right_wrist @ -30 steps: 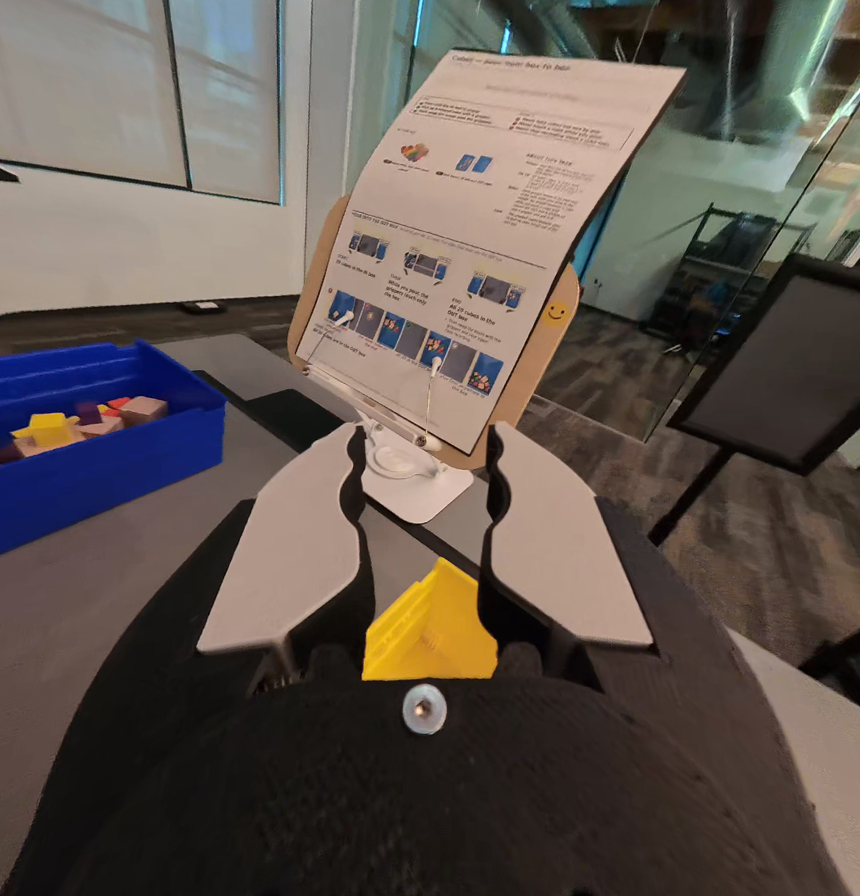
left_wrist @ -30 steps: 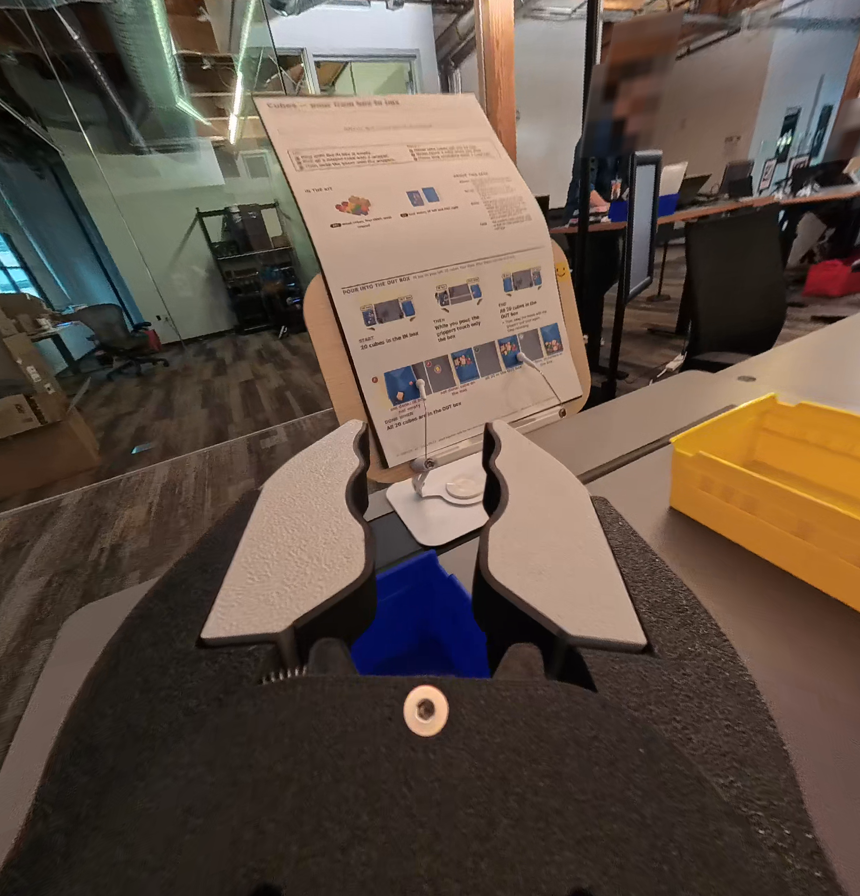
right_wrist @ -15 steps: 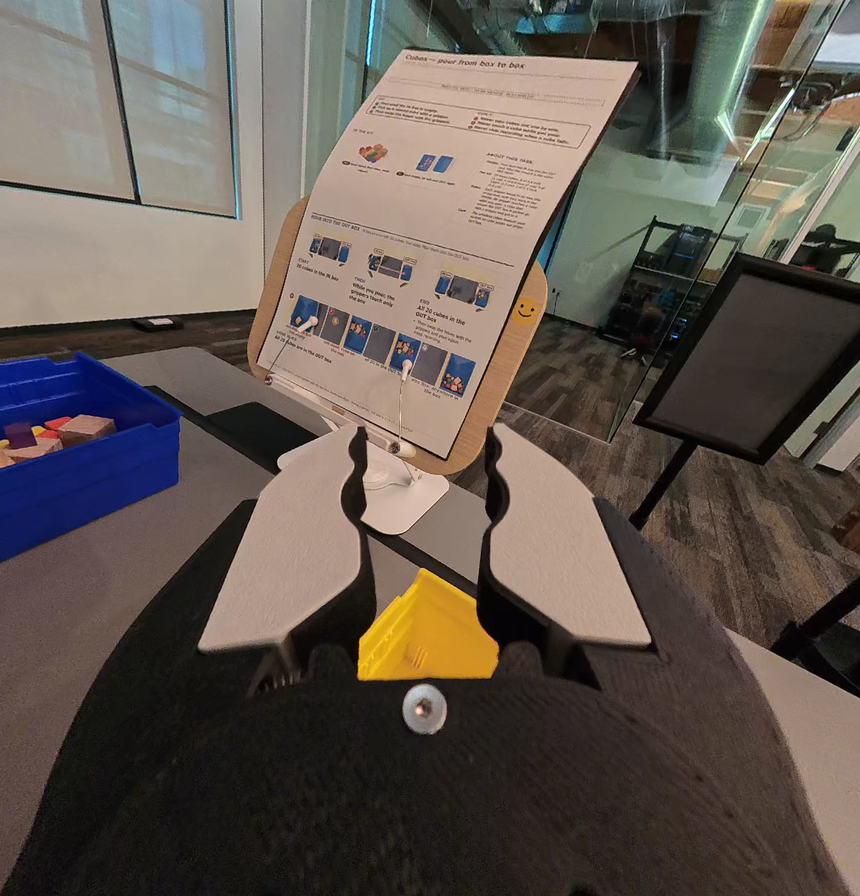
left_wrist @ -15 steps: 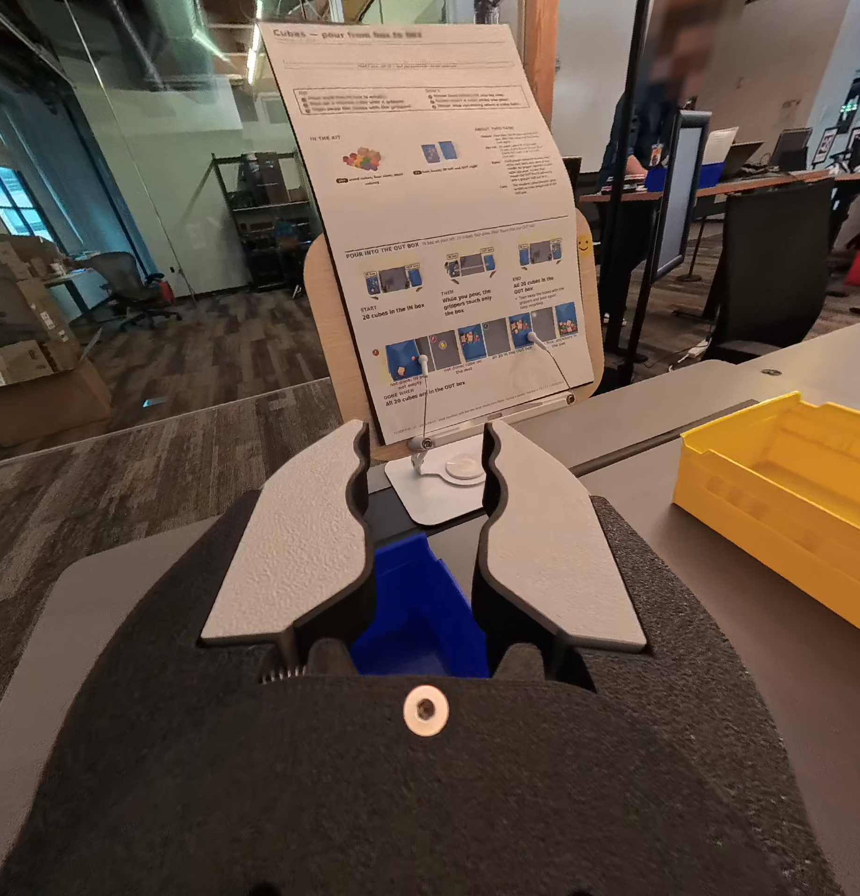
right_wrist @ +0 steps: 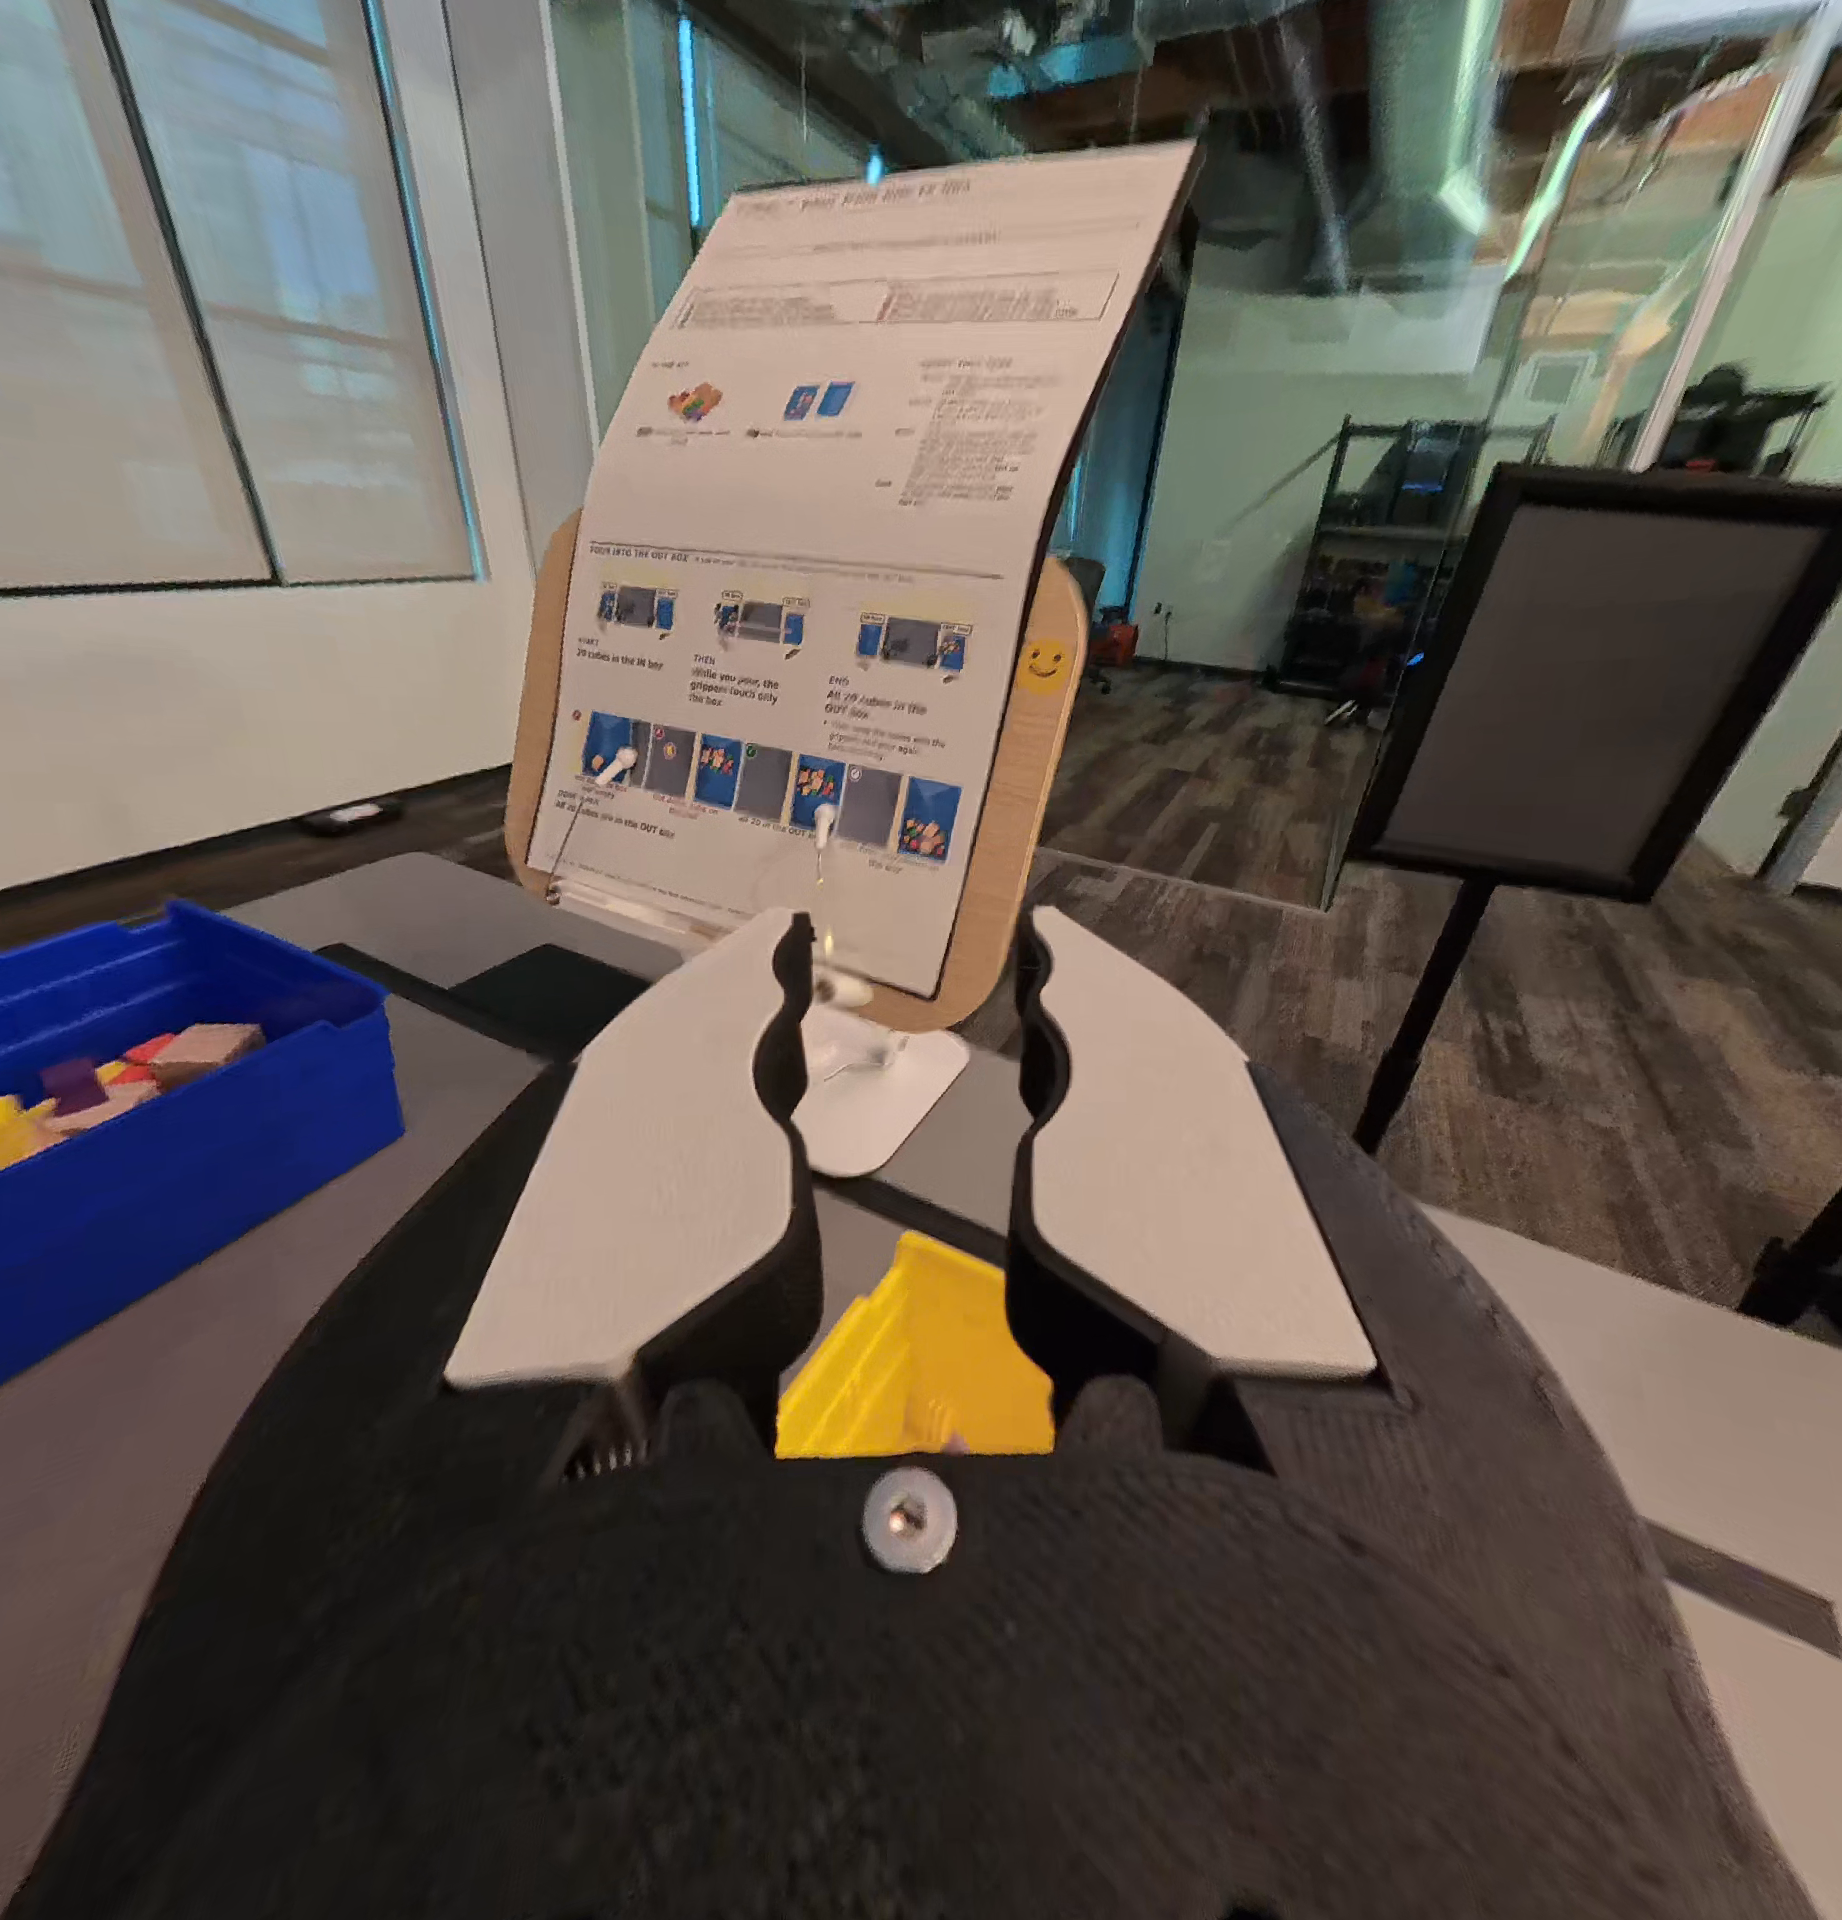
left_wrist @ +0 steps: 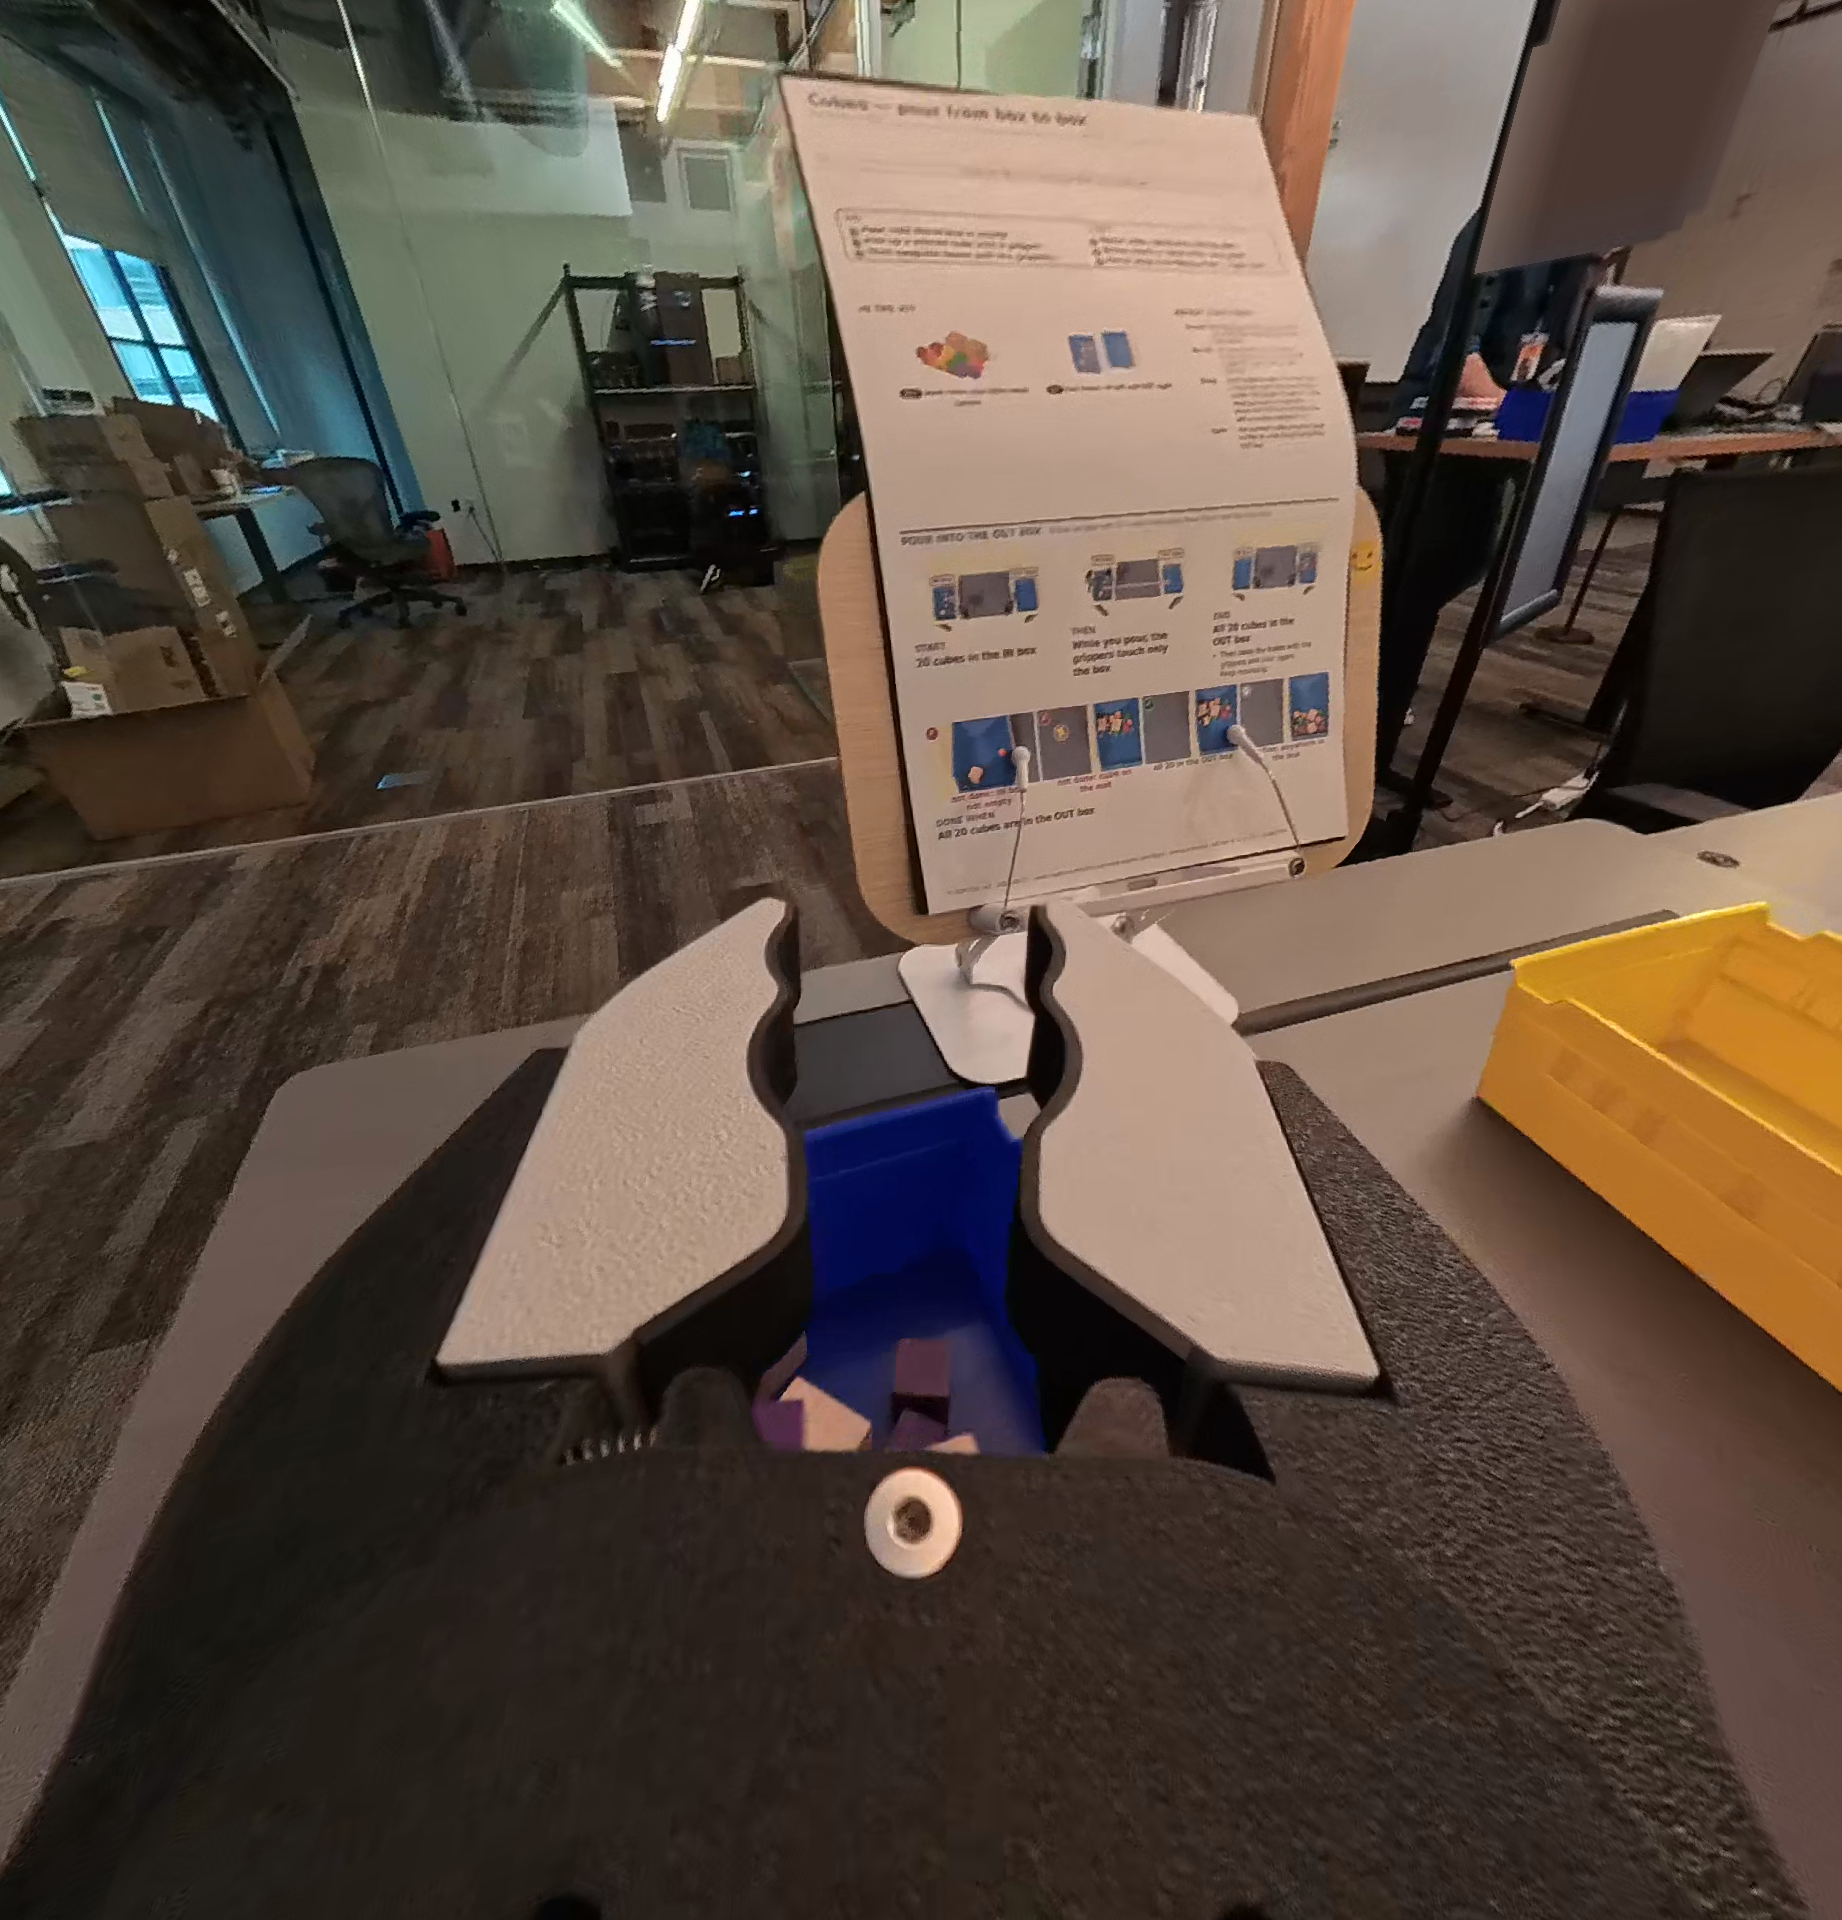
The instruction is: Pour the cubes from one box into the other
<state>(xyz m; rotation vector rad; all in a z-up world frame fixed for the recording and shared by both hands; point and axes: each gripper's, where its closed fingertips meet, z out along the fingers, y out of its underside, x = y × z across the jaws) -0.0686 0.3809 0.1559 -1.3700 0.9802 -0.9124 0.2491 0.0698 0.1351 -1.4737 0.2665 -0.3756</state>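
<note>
On the grey table (left_wrist: pixel 1416 1299) my left gripper (left_wrist: pixel 909 966) hangs spread over the blue box (left_wrist: pixel 901 1195) of cubes (left_wrist: pixel 917 1382); my right gripper (right_wrist: pixel 904 961), fingers also apart, hangs over the yellow box (right_wrist: pixel 927 1351), well apart from the blue one
</note>
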